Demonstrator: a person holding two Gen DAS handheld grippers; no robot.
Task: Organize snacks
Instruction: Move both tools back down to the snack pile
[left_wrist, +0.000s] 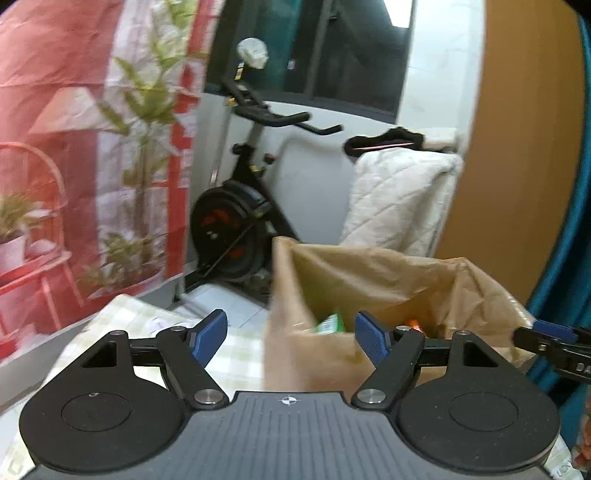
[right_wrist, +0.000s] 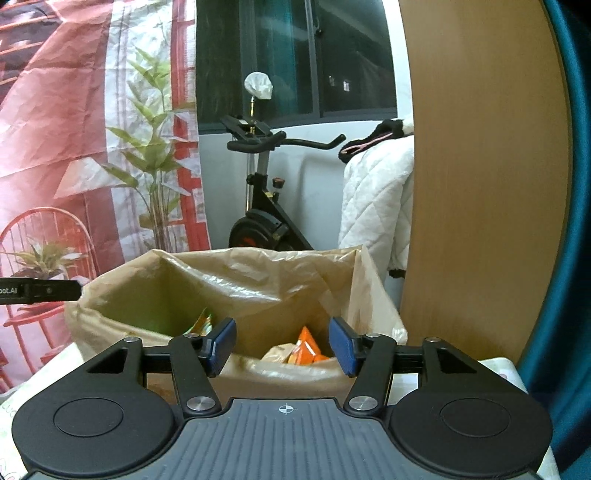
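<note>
An open brown paper bag (left_wrist: 369, 280) stands on the checked tablecloth, also in the right wrist view (right_wrist: 258, 280). Inside it I see a green snack pack (left_wrist: 328, 324) and orange packs (right_wrist: 308, 347), with a green pack (right_wrist: 203, 319) at the bag's left. My left gripper (left_wrist: 290, 338) is open and empty, just before the bag's near left corner. My right gripper (right_wrist: 282, 343) is open and empty, at the bag's near rim. The right gripper's tip shows at the right edge of the left wrist view (left_wrist: 546, 338). The left gripper's tip shows at the left edge of the right wrist view (right_wrist: 40, 290).
An exercise bike (left_wrist: 240, 206) stands on the floor behind the table. A white quilt (left_wrist: 399, 195) hangs beside a wooden panel (left_wrist: 524, 147). A red printed backdrop (left_wrist: 74, 147) covers the left wall. A teal curtain (right_wrist: 569, 258) hangs at the right.
</note>
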